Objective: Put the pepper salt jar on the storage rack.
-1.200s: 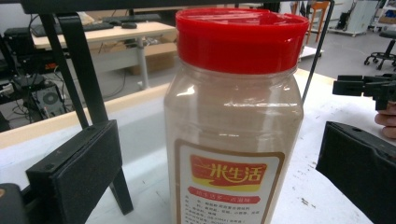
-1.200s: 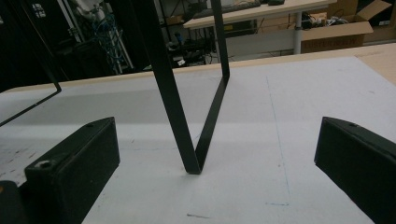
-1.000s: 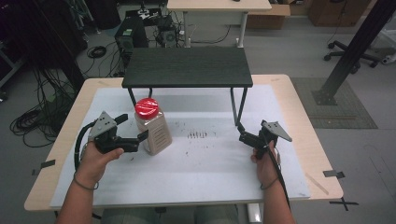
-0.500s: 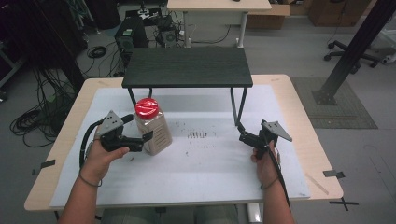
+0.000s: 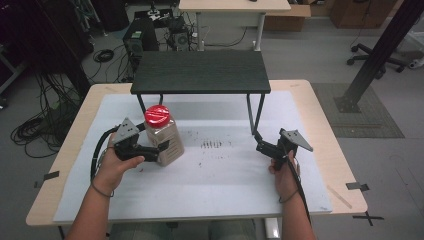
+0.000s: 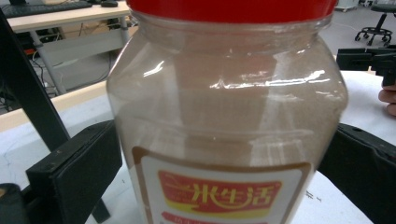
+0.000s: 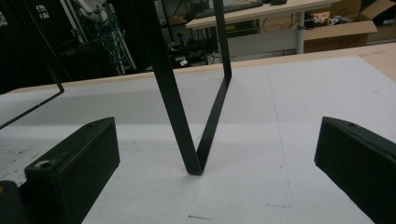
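One jar (image 5: 162, 134) with red lid (image 5: 158, 114), label reading 米生活, stands near desk's left edge | left gripper (image 5: 161, 148) jaws around jar, contact unclear | right gripper (image 5: 258, 140) jaws apart, empty, by shelf leg (image 7: 187, 116)

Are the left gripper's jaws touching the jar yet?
Cannot tell. In the left gripper view the jar sits between the left gripper, its sides meeting the jaw edges, with no plain gap or press. The high view is too coarse.
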Available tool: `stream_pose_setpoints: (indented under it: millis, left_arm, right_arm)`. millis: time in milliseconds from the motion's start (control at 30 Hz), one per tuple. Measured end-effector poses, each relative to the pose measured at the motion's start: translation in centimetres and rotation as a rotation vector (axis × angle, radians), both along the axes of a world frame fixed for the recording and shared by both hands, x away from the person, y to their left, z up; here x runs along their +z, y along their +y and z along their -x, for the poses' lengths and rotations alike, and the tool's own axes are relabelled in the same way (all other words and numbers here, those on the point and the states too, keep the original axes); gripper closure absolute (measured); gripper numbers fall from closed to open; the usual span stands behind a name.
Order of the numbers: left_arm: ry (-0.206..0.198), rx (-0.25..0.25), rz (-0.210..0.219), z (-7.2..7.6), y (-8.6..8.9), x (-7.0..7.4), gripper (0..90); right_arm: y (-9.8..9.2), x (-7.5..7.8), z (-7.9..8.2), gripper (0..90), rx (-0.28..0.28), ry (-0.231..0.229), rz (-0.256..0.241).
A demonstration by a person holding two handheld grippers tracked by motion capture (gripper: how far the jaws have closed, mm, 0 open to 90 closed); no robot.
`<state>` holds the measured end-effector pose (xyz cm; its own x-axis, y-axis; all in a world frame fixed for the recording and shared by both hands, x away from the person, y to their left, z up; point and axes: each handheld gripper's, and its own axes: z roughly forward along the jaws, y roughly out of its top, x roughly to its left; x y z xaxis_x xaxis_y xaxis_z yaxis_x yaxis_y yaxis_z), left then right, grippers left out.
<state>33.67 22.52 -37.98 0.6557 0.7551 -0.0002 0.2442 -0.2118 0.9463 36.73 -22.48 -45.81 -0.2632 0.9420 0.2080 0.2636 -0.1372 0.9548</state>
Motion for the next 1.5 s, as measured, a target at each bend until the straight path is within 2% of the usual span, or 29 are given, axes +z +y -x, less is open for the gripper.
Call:
stream_pose_setpoints:
  millis: [500, 933, 1033, 1267, 1500]
  left_arm:
    - [-0.001, -0.014, -0.008, -0.8, -1.2, -0.5, 0.2]
    - [-0.012, 0.005, -0.017, -1.2, -1.4, -0.9, 0.3]
    - [-0.02, -0.002, -0.005, -1.2, -1.4, -0.9, 1.3]
    - [-0.025, 0.008, -0.01, -1.3, -1.4, -1.1, 2.6]
    - [-0.017, 0.002, 0.005, -1.4, -1.4, -1.3, 8.5]
  right_arm:
    - [0.0, 0.0, 0.0, 0.0, -0.002, 0.0, 0.001]
    - [0.0, 0.0, 0.0, 0.0, -0.004, 0.001, -0.001]
    - [0.0, 0.0, 0.0, 0.0, -0.004, 0.001, -0.002]
    - [-0.1, 0.0, 0.0, 0.0, -0.003, 0.001, -0.003]
    - [-0.1, 0.0, -0.1, 0.0, -0.003, -0.001, -0.002]
